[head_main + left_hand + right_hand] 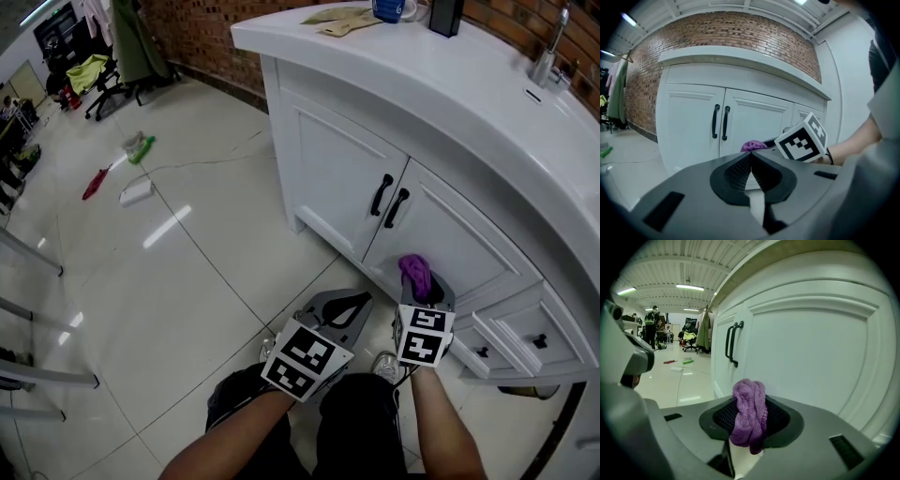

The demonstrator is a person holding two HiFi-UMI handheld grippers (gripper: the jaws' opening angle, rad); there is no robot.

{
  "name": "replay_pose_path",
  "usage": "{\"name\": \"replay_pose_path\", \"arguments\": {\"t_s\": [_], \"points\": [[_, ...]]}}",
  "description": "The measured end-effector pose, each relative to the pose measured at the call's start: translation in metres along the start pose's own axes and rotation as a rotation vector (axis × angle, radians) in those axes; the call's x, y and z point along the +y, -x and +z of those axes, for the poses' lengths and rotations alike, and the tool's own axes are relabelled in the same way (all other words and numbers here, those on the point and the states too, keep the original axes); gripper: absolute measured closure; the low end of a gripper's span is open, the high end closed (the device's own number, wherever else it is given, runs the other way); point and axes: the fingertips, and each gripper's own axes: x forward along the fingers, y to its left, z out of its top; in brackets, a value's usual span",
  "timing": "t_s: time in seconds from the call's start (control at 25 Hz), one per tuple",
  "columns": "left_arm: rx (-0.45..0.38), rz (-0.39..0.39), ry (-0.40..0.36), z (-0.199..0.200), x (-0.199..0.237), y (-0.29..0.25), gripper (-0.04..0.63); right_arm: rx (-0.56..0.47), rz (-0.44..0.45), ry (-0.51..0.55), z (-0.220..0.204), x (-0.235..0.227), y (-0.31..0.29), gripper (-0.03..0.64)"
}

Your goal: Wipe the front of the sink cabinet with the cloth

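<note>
Right gripper view | right gripper pinches bunched purple cloth | left gripper closed, empty | risk: jaws may scrape white cabinet door.

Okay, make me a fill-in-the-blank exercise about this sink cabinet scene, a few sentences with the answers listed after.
1. The right gripper is shut on a ____ cloth.
2. The left gripper, jaws together, holds ____.
3. The cabinet doors have handles coloured ____.
4. The wall behind the cabinet is made of ____.

Missing words: purple; nothing; black; brick.
</note>
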Motion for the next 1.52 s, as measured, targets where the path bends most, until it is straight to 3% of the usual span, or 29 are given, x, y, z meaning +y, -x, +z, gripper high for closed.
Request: {"name": "replay_pose_path", "arguments": {"t_s": [0.32,0.56,1.24,1.52], "points": [[0.042,0.041,-0.019,-0.011,0.024,0.022,0.591,0.003,0.029,0.011,0.014,0.032,-0.051,0.476],[0.062,0.047,-0.019,-0.019,0.027,0.029,0.591,0.024,-0.026,-0.013,0.005,0.025,-0.058,0.476],[0.022,-0.03,-0.018,-0.008,-0.017,0.006,0.591,0.092,-0.212,-0.083,-0.049,-0.067,0.025,0.476],[0.01,-0.066,-0.003,-0.008,-0.029,-0.01,0.591,0.106,-0.239,-0.067,-0.056,-0.082,0.051,0.476]]}}
